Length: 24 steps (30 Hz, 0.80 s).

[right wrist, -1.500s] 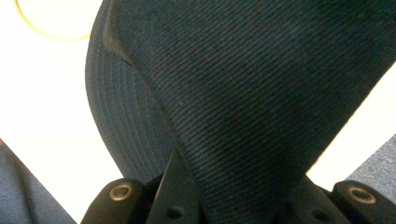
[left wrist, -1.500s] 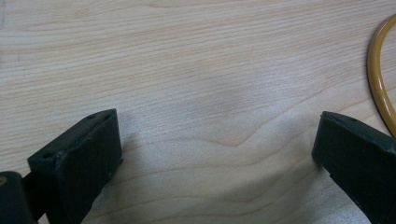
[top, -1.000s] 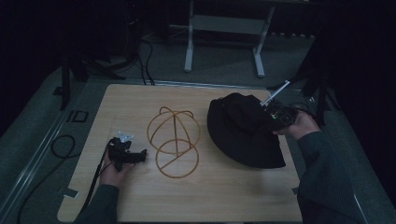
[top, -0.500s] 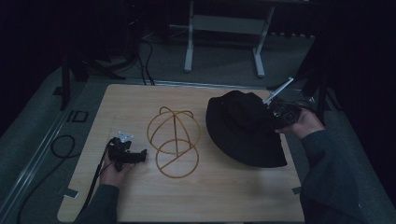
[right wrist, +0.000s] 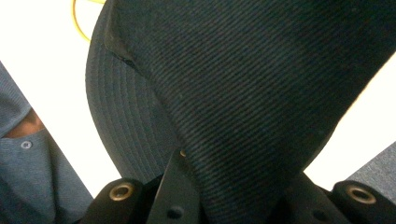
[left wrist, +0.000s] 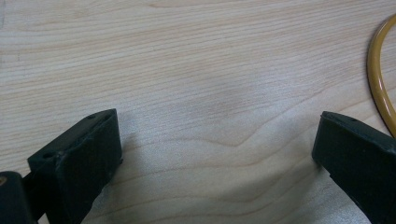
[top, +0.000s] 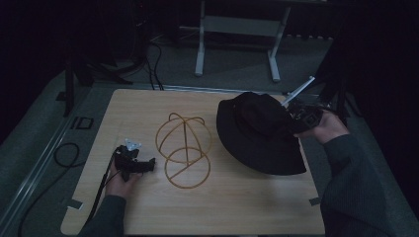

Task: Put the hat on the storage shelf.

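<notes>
pinching the black hat [top: 259,133], the right tool [top: 302,114] sits beside the wire frame [top: 184,148]; left tool [top: 141,165] spread.

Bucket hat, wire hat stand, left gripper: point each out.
bucket hat [top: 257,136], high view, on its crown
wire hat stand [top: 184,148], high view, on its upright rod
left gripper [top: 149,163], high view, at its jaw tips

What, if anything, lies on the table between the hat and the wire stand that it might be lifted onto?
Nothing visible does. The hat, gripped by the right gripper, sits just right of the stand, with bare table between them. The left gripper rests open on the stand's far side, away from that path.
</notes>
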Each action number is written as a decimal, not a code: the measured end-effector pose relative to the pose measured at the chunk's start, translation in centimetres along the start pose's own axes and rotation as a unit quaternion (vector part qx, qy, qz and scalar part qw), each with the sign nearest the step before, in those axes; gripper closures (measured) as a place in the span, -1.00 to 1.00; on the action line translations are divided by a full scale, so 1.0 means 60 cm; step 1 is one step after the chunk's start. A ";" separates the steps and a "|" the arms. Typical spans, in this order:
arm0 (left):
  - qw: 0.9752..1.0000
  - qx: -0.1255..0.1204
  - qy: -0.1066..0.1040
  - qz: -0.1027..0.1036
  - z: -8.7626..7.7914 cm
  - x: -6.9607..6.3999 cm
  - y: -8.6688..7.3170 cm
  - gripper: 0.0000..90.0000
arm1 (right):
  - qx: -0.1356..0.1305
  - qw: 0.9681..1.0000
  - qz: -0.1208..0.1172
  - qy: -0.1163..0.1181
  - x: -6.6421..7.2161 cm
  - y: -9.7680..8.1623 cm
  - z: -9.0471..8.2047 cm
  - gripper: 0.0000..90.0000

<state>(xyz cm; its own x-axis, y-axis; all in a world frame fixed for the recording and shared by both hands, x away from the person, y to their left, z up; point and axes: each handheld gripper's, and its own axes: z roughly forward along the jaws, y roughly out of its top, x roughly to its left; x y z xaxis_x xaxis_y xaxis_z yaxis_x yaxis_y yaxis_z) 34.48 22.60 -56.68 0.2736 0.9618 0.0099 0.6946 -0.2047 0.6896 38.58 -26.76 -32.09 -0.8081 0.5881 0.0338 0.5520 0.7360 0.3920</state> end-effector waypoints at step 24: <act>1.000 0.000 0.000 0.000 0.000 0.000 0.000 -0.97 | -0.023 1.000 -0.019 0.007 0.007 0.003 -0.032 0.92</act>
<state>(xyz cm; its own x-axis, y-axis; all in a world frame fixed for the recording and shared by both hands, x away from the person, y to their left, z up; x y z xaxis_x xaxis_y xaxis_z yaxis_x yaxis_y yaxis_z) 34.47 22.60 -56.68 0.2734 0.9618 0.0097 0.6944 -0.2044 0.6900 37.95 -27.01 -30.24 -0.8317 0.5543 0.0312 0.5108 0.7420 0.4343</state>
